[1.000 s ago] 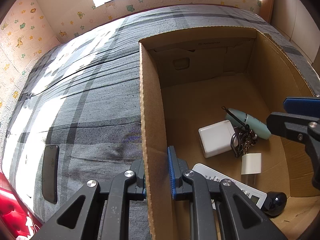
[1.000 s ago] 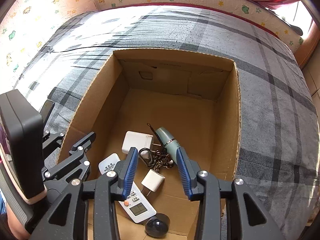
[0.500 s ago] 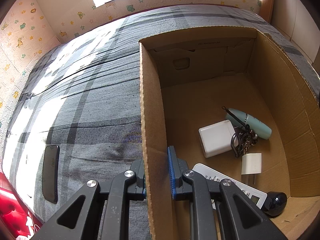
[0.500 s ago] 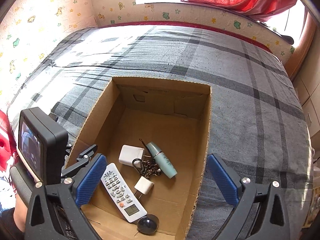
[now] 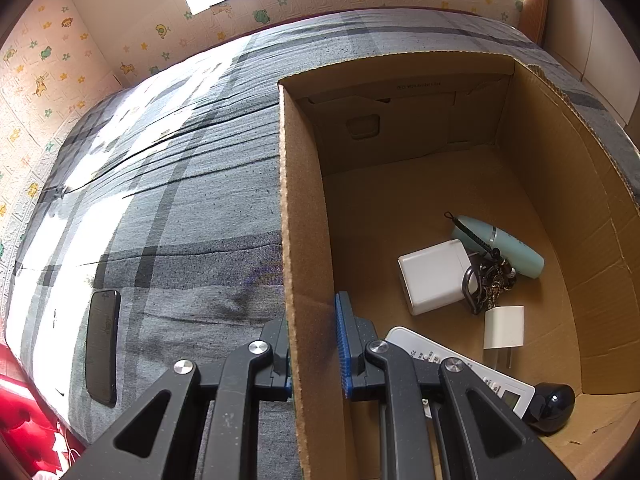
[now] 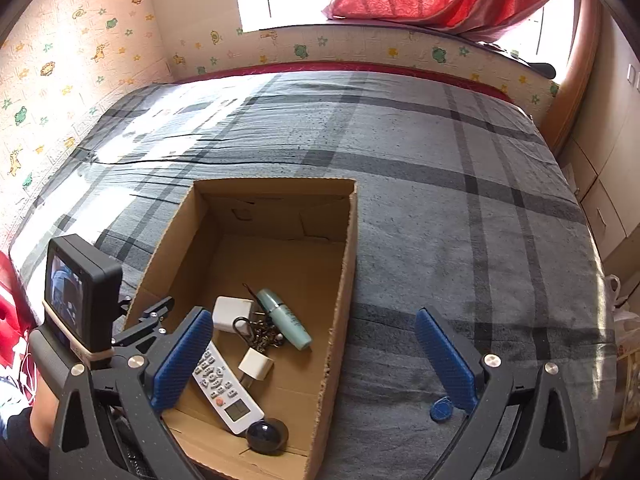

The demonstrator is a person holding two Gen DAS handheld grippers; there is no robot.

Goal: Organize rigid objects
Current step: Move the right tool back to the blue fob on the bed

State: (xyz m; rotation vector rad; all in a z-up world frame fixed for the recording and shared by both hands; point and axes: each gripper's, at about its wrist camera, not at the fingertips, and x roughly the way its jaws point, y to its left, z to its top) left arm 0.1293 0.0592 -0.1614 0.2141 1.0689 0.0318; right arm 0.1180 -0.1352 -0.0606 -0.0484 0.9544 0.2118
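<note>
Left wrist view: low and very close at the near-left wall of the cardboard box (image 5: 298, 240), facing forward along that wall toward the window wall; bed cover (image 5: 180, 200) to one side, box interior to the other. Right wrist view: higher and further back, looking down and forward over the same box (image 6: 340, 280) and most of the bed cover (image 6: 460, 200). Shared by both: box interior with white remote (image 5: 472, 364) (image 6: 226, 384), teal tube (image 5: 504, 244) (image 6: 284, 318), dark ball (image 5: 552, 402) (image 6: 267, 434); patterned wall beyond.
</note>
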